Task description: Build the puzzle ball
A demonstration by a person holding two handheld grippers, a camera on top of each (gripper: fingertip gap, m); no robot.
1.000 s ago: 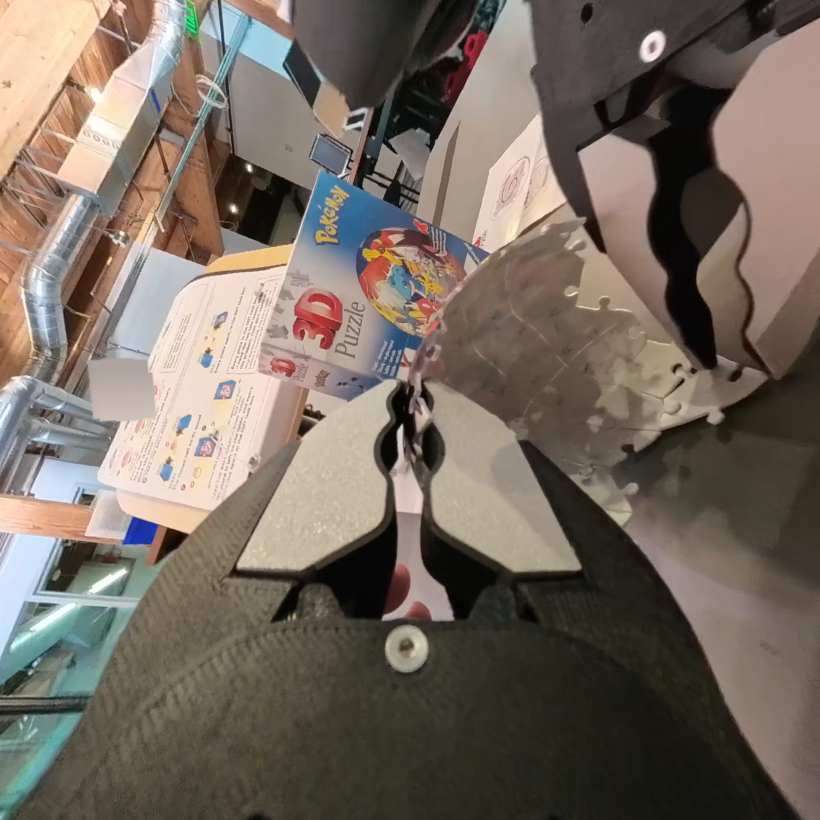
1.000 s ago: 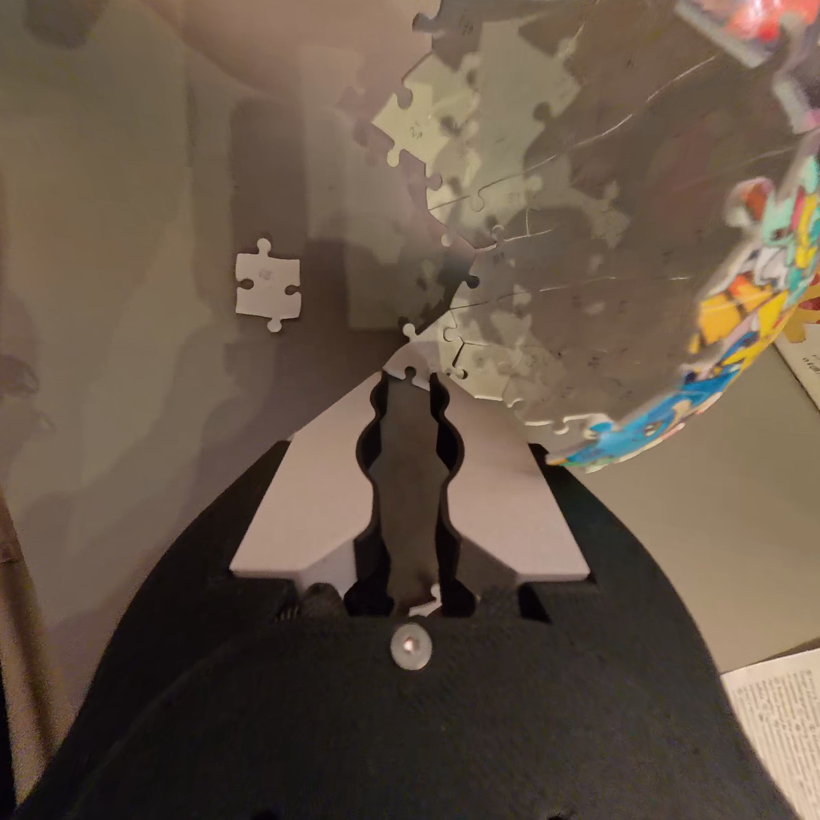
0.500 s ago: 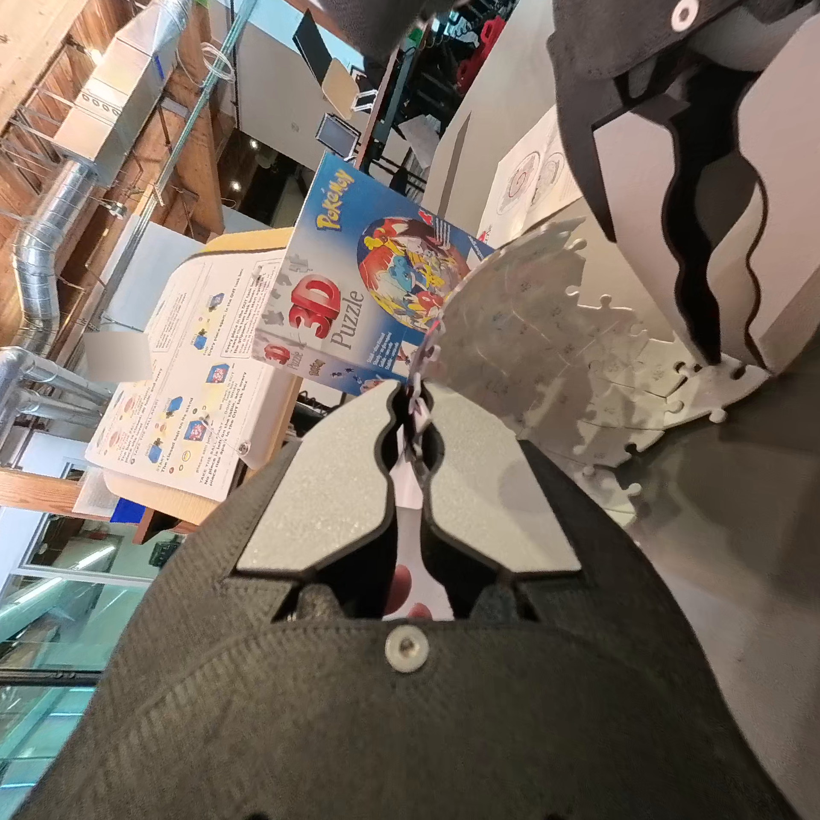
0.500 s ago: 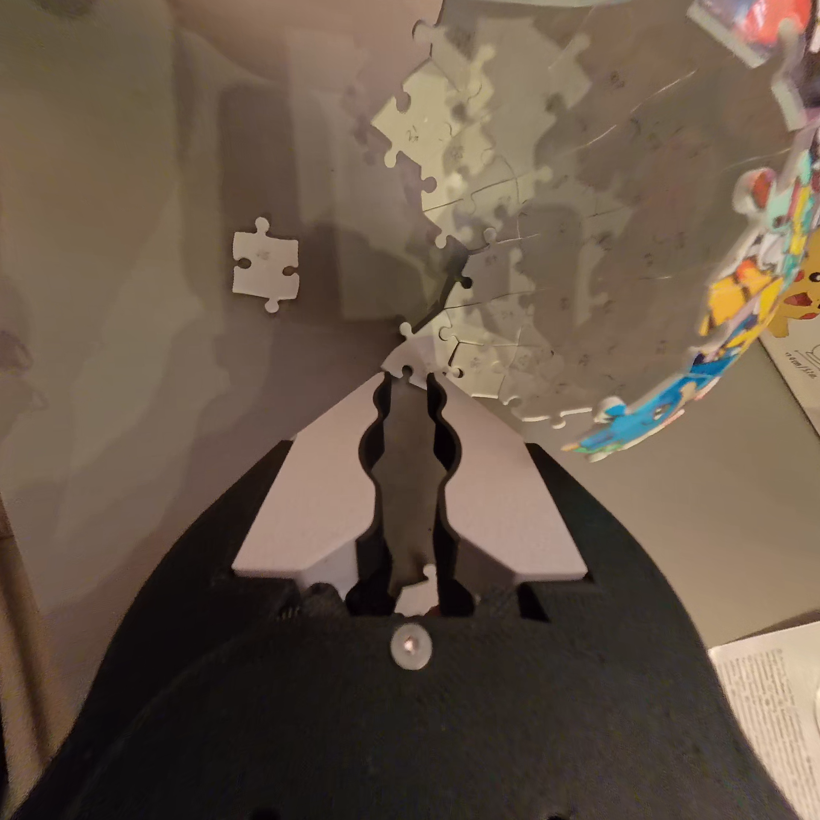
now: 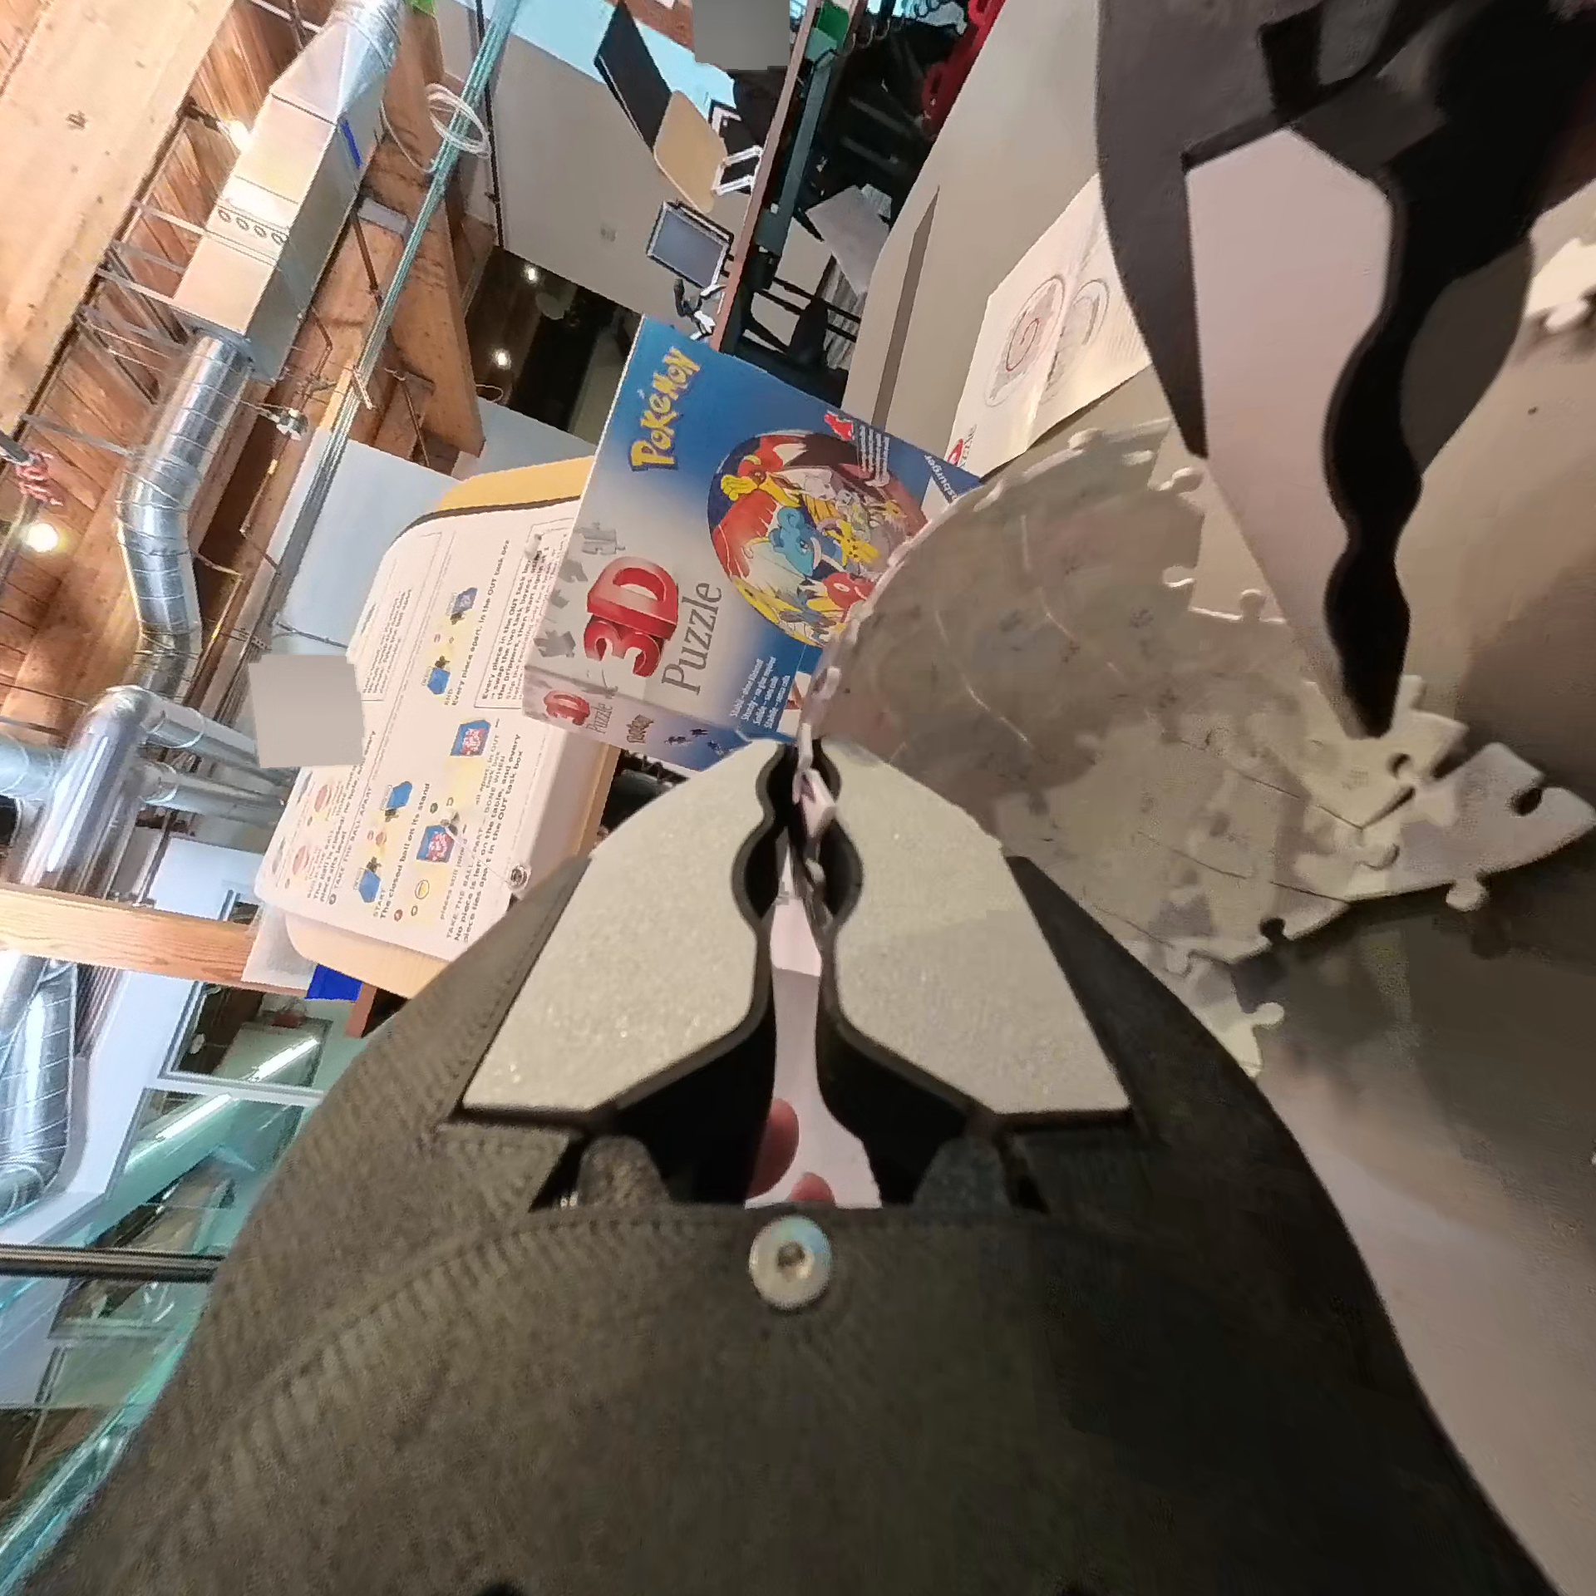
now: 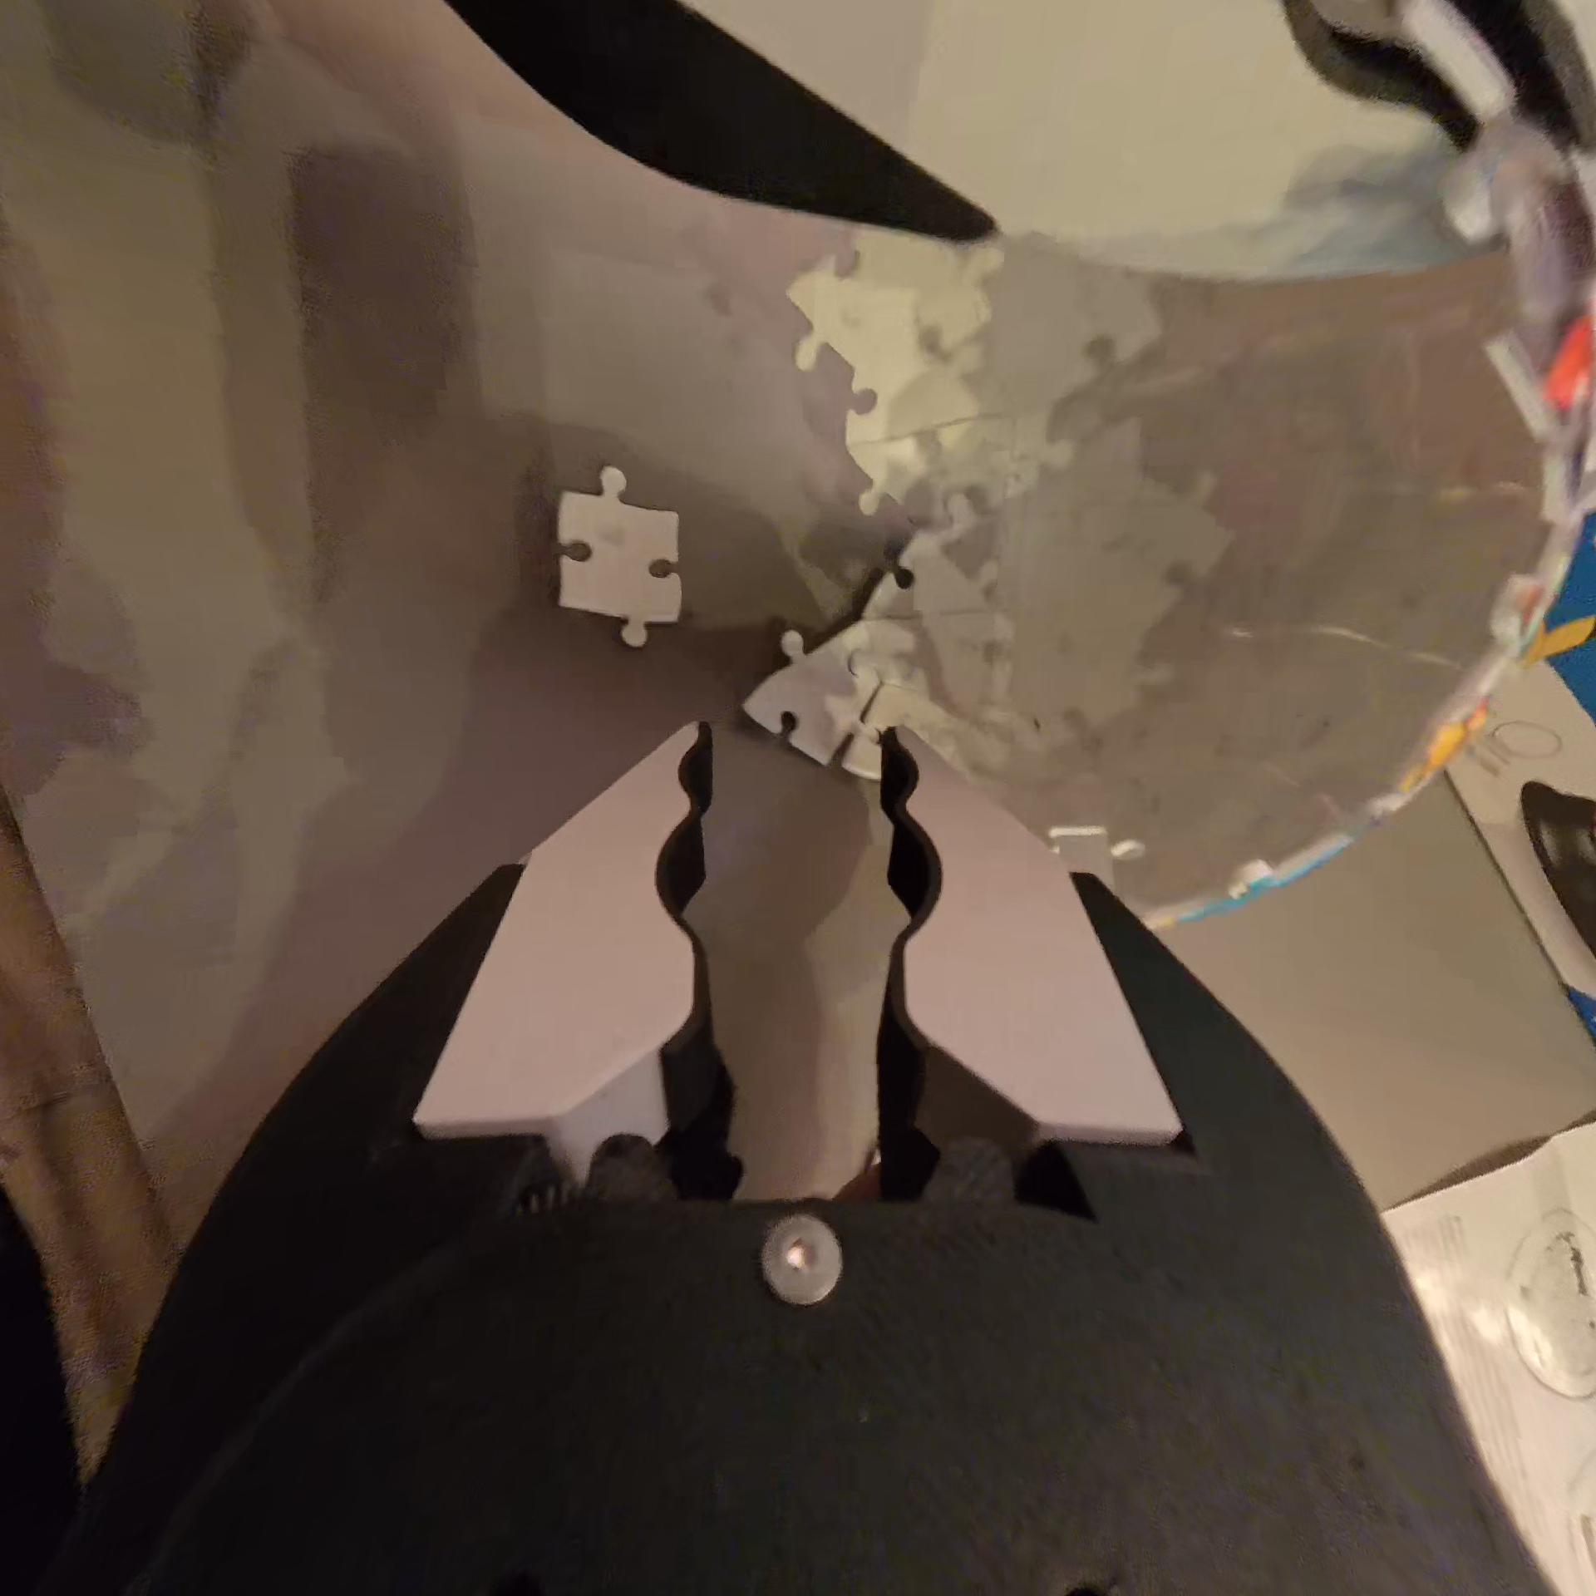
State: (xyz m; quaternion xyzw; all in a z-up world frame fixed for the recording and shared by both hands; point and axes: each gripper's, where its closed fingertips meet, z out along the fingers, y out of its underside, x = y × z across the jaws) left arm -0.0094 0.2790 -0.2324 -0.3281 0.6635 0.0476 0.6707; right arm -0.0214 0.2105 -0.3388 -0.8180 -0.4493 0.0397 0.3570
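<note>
Fingers of the left gripper (image 5: 799, 760) are pinched nearly together on the rim of the half-built puzzle ball (image 5: 1019, 665), a curved shell of interlocked pieces whose plain grey inner face turns toward both cameras and whose printed, coloured outer face shows only along its far edge in the right wrist view. That grip holds the shell up on edge over the grey desk (image 6: 1295, 1036), its ragged lower margin hanging close to the surface.

The right gripper (image 6: 794, 734) stands with its fingers well parted and nothing between them, tips just short of the shell's lowest corner piece (image 6: 803, 699). A loose white puzzle piece (image 6: 617, 561) lies flat on the desk up and to the left of those tips, apart from the shell, its knobs pointing up and down in that view. I judge this piece the next pick: the free right gripper is much the nearer, and it would need to shift left and forward, then dip to take the piece by its edges.

Behind the shell, in the left wrist view, a blue puzzle box (image 5: 717, 587) stands beside a white printed instruction sheet (image 5: 432, 734).
</note>
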